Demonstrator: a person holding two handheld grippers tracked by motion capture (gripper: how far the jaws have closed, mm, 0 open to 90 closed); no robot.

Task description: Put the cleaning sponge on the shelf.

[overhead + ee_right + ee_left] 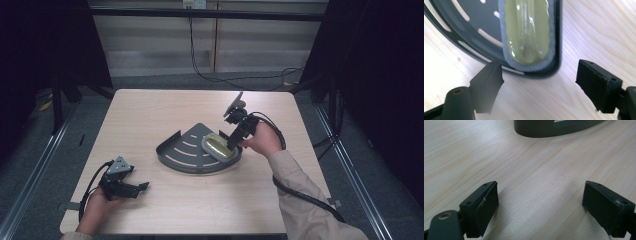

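Pouch point(527, 32), glossy olive-green with grey crimped edge, lies in slotted tray point(474, 37); right claw point(540, 82) wide open, empty.

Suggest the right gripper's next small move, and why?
Probably back the right gripper up and away from the tray. Its fingers stand open with nothing between them, and the yellow-green packet already lies flat inside the tray's corner, so the placing looks done.
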